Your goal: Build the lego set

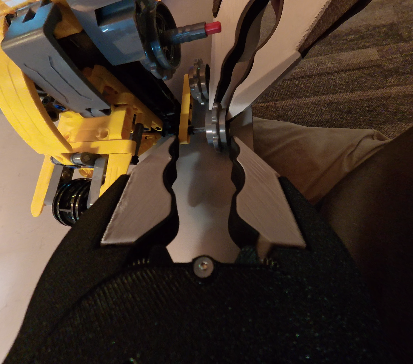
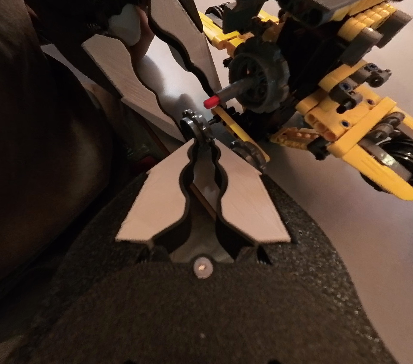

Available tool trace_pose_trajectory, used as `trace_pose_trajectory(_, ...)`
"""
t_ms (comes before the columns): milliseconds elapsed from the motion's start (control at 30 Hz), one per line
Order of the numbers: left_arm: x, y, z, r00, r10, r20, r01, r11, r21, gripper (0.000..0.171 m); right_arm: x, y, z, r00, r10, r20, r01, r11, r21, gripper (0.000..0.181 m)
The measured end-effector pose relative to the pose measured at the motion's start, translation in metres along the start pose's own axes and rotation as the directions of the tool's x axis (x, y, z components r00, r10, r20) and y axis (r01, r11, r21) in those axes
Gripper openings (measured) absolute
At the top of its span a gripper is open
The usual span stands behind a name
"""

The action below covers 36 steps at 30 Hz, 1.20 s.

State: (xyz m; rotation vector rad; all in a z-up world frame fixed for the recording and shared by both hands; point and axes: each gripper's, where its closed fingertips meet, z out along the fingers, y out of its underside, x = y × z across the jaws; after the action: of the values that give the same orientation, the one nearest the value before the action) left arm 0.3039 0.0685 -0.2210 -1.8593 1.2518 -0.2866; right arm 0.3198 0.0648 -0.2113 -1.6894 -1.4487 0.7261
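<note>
Two hand-held grippers, right (image 2: 202, 144) pinching grey gear (image 2: 196, 127)

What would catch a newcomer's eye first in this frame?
The yellow and grey toy vehicle built from construction bricks, tilted on the pale table, with a red-tipped axle poking out of its wheel hub. Beside it, both grippers meet at a small grey gear: the right gripper pinches it, while the left gripper brackets it, open.

Glossy yellow-and-grey plastic toy vehicle (image 1: 93, 89); smooth matt counter (image 1: 22, 241); hand-held gripper (image 1: 204, 143) fingers (image 1: 147, 203) ridged white plastic, body grainy black.
</note>
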Motion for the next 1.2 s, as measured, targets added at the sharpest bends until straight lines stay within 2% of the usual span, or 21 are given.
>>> trace_pose_trajectory(300, 0.0004, -0.001, -0.0005, 1.0, -0.008, -0.007, 0.008, 1.0, 0.006, 0.041, -0.0001, 0.0, -0.0014, 1.0, 0.017, 0.016, -0.016, 0.999, -0.028, 0.011)
trace_pose_trajectory(700, 0.0024, -0.001, -0.0003, 1.0, -0.001, -0.013, 0.001, 1.0, 0.003, 0.044, 0.0006, 0.0002, 0.0008, 0.985, 0.137, 0.101, -0.133, 0.99, -0.045, 0.011)
trace_pose_trajectory(1200, 0.001, -0.0014, -0.0005, 1.0, -0.016, -0.011, 0.016, 1.0, 0.004, 0.04, 0.0017, 0.0008, 0.0015, 0.983, 0.151, 0.106, -0.146, 0.988, -0.056, 0.011)
